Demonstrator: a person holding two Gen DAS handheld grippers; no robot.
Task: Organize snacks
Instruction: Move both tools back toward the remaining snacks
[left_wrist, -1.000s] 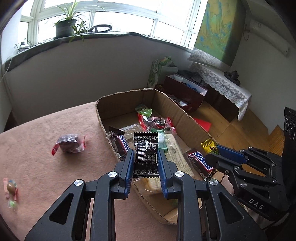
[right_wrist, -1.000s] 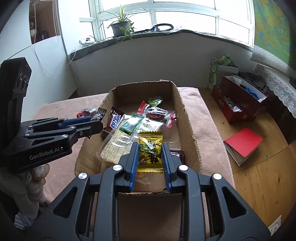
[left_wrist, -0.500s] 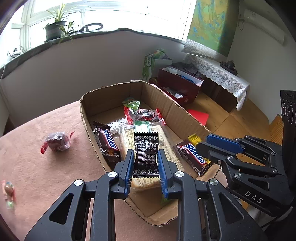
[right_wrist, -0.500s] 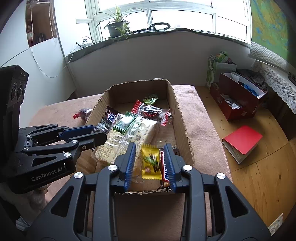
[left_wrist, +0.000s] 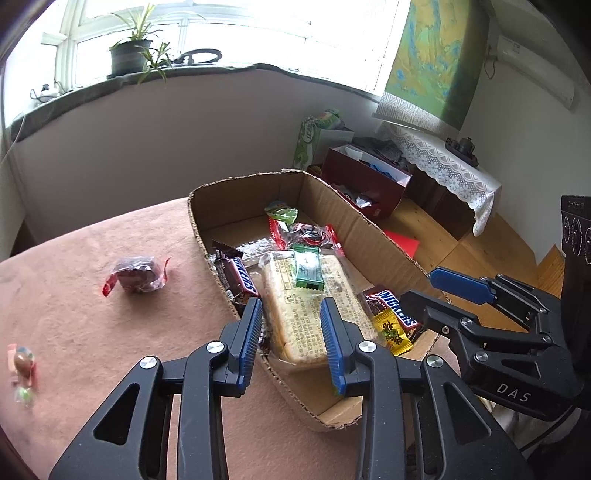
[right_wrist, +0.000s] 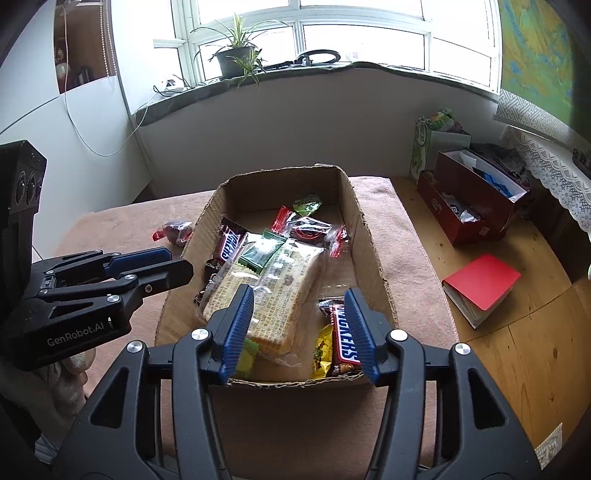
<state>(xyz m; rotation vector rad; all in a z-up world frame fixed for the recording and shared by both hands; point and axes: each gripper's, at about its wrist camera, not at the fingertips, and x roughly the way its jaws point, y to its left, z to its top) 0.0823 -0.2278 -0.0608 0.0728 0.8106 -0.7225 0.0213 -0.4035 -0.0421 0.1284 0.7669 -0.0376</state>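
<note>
A cardboard box (left_wrist: 354, 221) (right_wrist: 365, 236) on the pink table cloth holds a cracker pack (left_wrist: 306, 310) (right_wrist: 273, 288), two Snickers bars (left_wrist: 395, 306) (right_wrist: 345, 339), a green packet (left_wrist: 308, 266) and red-wrapped sweets. A yellow packet (right_wrist: 321, 350) (left_wrist: 393, 332) lies at the box's near end beside a Snickers bar. My left gripper (left_wrist: 291, 332) hovers over the box's near left wall, jaws opening, nothing between them. Above the near end, my right gripper (right_wrist: 299, 325) has its jaws opening wide and holds nothing. A dark wrapper (right_wrist: 201, 297) peeks from under the cracker pack.
A red-wrapped sweet (left_wrist: 136, 275) (right_wrist: 177, 232) lies on the cloth left of the box. Small candies (left_wrist: 22, 365) sit at the table's far left. On the wooden floor to the right are a red booklet (right_wrist: 480, 284) and a dark red box (right_wrist: 472, 199).
Both grippers opened. The black packet is gone from my left jaws, and the yellow packet dropped from my right jaws into the box's near end.
</note>
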